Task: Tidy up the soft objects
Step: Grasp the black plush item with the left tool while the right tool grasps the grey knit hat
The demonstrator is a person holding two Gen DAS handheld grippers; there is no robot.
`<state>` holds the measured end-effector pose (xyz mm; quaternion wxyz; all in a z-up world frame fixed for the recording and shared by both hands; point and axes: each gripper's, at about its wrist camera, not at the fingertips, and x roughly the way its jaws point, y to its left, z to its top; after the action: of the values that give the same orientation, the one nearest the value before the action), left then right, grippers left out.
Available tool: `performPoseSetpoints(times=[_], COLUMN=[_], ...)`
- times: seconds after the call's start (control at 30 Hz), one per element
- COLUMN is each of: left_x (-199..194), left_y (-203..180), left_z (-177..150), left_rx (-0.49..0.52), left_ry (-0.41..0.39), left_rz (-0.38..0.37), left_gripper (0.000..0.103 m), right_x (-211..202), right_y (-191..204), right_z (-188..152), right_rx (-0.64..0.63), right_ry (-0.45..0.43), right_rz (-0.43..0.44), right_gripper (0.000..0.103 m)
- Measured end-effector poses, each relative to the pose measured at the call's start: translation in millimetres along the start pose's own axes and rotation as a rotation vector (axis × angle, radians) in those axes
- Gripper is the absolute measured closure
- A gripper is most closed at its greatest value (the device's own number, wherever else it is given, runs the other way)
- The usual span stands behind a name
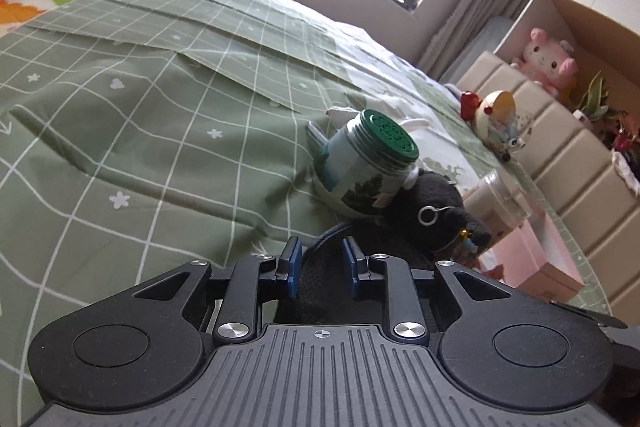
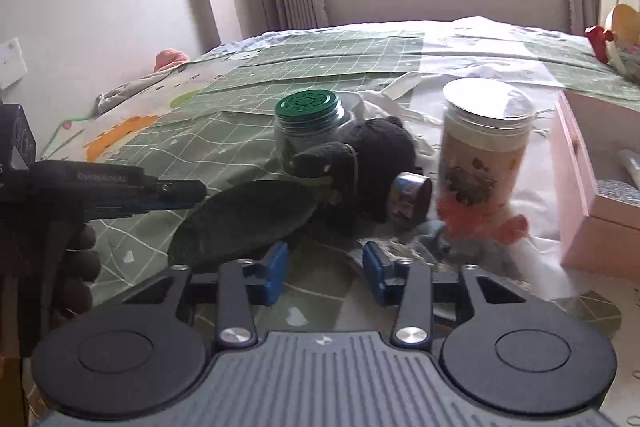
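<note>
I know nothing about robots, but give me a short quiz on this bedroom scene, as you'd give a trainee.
1. True or false: in the right wrist view, the green-lidded jar stands to the right of the clear-lidded jar.
2. What colour is the plush toy lying by the jars? A pink, B black, C white.
3. Fill in: the right hand-held gripper holds ___.

Key: 1 false, it stands to the left; 2 B; 3 nothing.
</note>
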<state>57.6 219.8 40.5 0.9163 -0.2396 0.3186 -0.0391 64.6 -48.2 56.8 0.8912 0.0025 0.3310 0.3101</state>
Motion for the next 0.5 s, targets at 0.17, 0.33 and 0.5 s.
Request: performPoseSetpoints(times=[0.17,0.33,0.5], left_x=[19.9,30.8,33.7], left_y=[11.1,5.6,-16.1], left_z=[1.1,-13.1,-27.1], left_rx=[-0.023,-0.005,0.066], left_ry=[0.084,0.163,0.134], left_rz=[-0.066,-0.189,-0.155], left_gripper=[0.076,0.072,0.072], right_x=[37.6,42.7,19.7], right_y=[6.0,4.0,0.3], right_z=[3.5,-9.3,-15.7], right_rx=[0.008,-0.016,-0.070], right_ry=[0.070,0.090,0.055], right_rz=[-0.018,-0.019,0.008], right_gripper=[0.080,0.081,0.081])
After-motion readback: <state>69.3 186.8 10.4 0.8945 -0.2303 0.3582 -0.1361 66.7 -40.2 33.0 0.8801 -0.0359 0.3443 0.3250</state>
